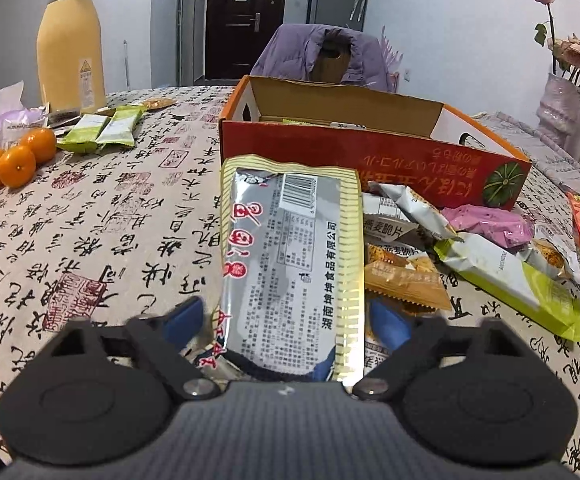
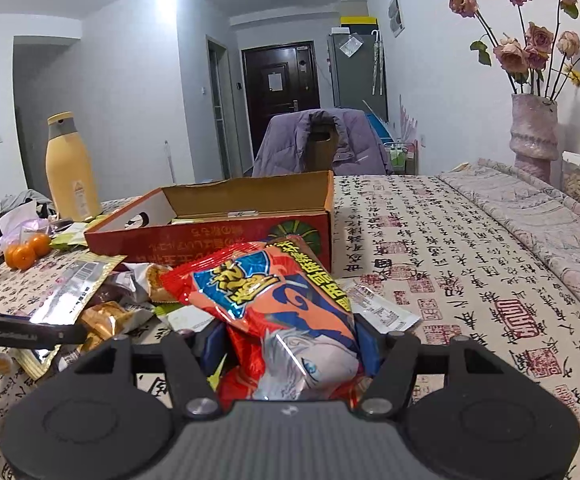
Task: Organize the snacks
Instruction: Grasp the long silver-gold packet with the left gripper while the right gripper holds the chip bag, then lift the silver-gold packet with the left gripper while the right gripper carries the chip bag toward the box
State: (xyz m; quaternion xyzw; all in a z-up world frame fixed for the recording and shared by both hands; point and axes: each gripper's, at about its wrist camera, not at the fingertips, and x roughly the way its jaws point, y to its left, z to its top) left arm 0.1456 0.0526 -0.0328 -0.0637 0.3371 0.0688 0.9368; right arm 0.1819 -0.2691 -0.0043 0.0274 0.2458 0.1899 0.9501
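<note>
My left gripper (image 1: 290, 320) is shut on a silver snack packet with gold edges (image 1: 290, 248) and holds it upright above the table, in front of the open red cardboard box (image 1: 369, 160). My right gripper (image 2: 290, 344) is shut on a red-orange snack bag (image 2: 282, 300), held just before the same box (image 2: 210, 236). A pile of loose snack packets (image 1: 469, 248) lies right of the silver packet. The silver packet also shows in the right wrist view (image 2: 74, 288), with the left gripper's black finger (image 2: 30, 334) below it.
A yellow thermos (image 1: 70, 40) stands at the back left, with three oranges (image 1: 14, 160) and green packets (image 1: 102, 128) near it. A vase with pink roses (image 2: 533, 128) stands at the right. A chair with a purple jacket (image 2: 321, 140) is behind the box.
</note>
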